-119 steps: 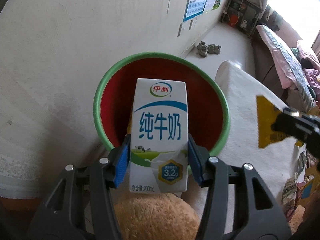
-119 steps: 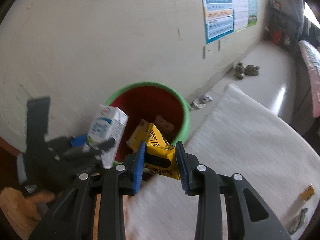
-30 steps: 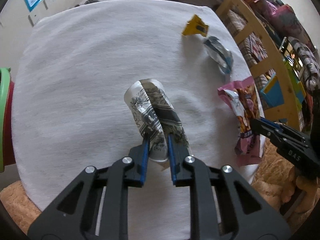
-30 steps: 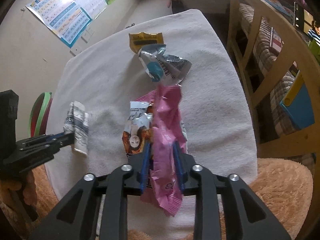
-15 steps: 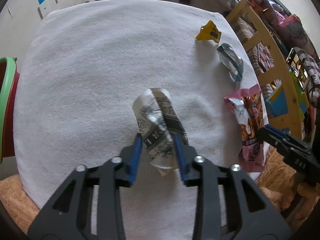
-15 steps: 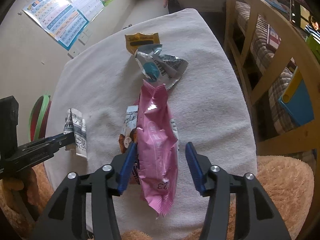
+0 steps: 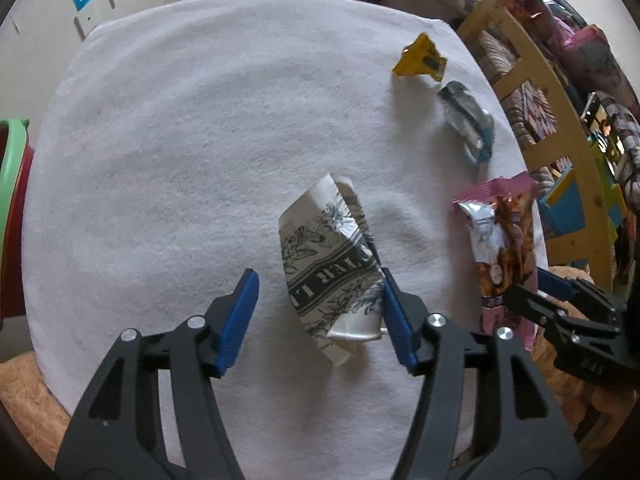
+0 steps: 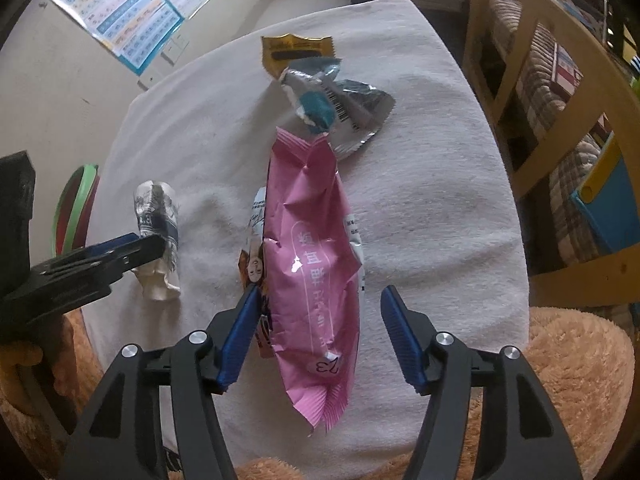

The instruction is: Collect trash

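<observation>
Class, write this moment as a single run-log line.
left gripper: opening, crushed paper cup between jaws | right gripper: opening, pink snack wrapper between jaws | both on white cloth

Bare white cloth [image 7: 168, 128] lies open; wrappers [image 7: 466, 116] apparently crowd its right edge.

Crushed cup [image 7: 332, 264] lies on the cloth [image 7: 180, 140], left of the snack wrapper [image 8: 312, 264]; bin [image 8: 74, 208] further left.

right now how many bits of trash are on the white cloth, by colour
pink wrapper: 1
yellow wrapper: 1
silver and teal wrapper: 1
black and white paper cup: 1
total: 4, all lying on the white cloth
</observation>
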Available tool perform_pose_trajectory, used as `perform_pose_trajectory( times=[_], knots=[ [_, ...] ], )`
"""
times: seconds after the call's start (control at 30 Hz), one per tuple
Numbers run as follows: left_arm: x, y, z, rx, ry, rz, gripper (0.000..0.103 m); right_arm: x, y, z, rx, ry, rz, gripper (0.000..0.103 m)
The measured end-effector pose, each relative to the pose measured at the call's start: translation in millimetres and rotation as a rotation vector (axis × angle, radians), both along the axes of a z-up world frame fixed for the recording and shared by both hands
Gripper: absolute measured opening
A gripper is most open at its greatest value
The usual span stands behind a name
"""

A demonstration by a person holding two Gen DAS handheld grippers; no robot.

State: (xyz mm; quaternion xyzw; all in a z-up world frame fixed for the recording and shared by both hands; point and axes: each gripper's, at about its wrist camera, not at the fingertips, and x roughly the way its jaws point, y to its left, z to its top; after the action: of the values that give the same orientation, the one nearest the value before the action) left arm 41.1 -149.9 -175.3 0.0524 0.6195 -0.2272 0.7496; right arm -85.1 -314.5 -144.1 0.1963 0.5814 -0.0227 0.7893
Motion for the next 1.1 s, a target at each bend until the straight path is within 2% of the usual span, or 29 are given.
perform_pose_trajectory(
  times=[0.13, 0.47, 0.53, 0.57, 0.6, 0.7, 0.9, 1.1],
  knots=[
    [-0.3, -4.6, 2.8, -0.023, 0.009, -0.012, 0.057, 0.9, -0.6, -2.4, 0.004, 0.011, 0.002, 0.060],
    [-0.9, -12.8, 0.2, 0.008, -0.030, -0.033, 0.057, 1.1, 2.2, -3.0, -0.002, 0.016, 0.011, 0.060],
    [-0.5, -10.3, 0.9, 0.008, -0.041, -0.033, 0.053, 2.6, 3.7, -3.5, -0.005, 0.021, 0.019, 0.060],
    [-0.2, -9.9, 0.8, 0.006, -0.039, -0.036, 0.047, 2.9, 4.4, -4.0, -0.007, 0.022, 0.023, 0.060],
    [-0.2, -10.7, 0.3, 0.010, -0.038, -0.038, 0.047, 3.1, 5.4, -4.3, -0.010, 0.023, 0.029, 0.060],
    [-1.0, -7.8, 2.3, 0.012, -0.051, -0.041, 0.047, 3.7, 7.9, -3.7, -0.010, 0.017, 0.043, 0.048],
    [2.2, 7.7, 17.7, -0.019, -0.088, -0.018, 0.047, 2.9, 9.7, -0.3, -0.027, 0.001, 0.051, 0.043],
    [16.6, 50.2, 41.4, -0.038, -0.148, 0.086, 0.047, 2.7, 9.9, 3.2, -0.039, -0.014, 0.051, 0.041]
  ],
)
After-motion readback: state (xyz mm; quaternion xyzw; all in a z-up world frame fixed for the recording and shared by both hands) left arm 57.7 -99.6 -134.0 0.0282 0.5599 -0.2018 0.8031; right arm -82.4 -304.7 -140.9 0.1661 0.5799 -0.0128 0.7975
